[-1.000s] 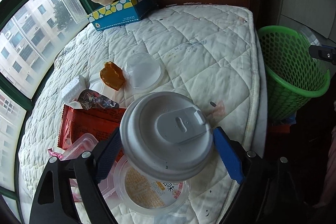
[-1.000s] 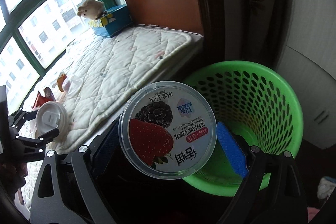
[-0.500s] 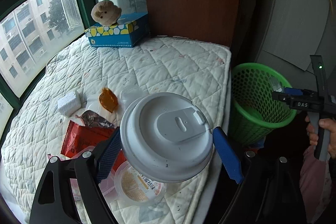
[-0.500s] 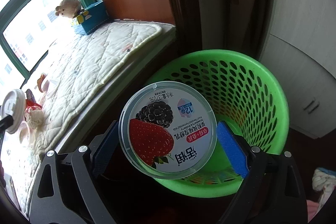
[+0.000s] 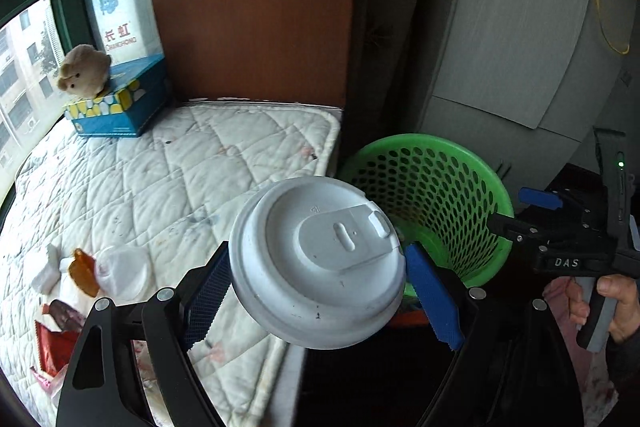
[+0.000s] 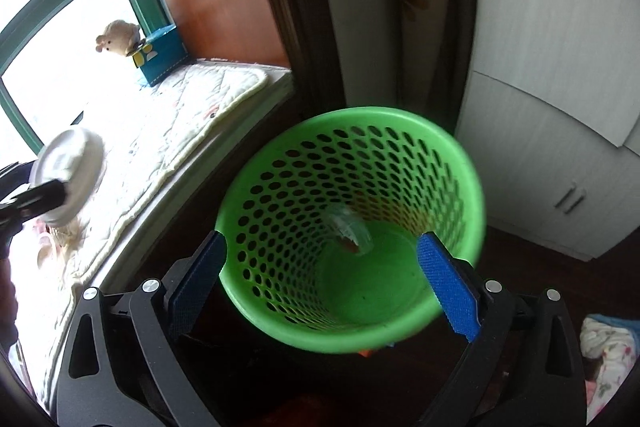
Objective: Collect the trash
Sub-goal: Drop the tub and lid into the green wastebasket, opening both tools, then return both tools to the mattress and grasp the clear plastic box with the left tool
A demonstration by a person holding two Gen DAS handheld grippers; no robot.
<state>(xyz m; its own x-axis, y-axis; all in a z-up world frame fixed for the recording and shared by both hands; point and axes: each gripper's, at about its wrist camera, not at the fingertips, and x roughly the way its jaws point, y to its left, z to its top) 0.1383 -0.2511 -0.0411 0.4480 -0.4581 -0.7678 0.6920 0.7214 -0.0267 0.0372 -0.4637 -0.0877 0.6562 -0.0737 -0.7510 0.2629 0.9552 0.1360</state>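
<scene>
While your left tongs point(image 5: 316, 291) clamp the white coffee-cup lid point(image 5: 316, 263) over the mattress point(image 5: 160, 187) edge beside the green mesh wastebasket point(image 6: 352, 235), your right tongs point(image 6: 332, 279) just opened, nothing between them, blurred yogurt tub point(image 6: 350, 233) inside the basket.

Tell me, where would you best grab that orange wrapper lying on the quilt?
Grip the orange wrapper across its narrow width, coming down from above: it lies flat on the quilted mattress, so only its raised edges give the pads purchase. The clear lid crowds its right side.
</scene>
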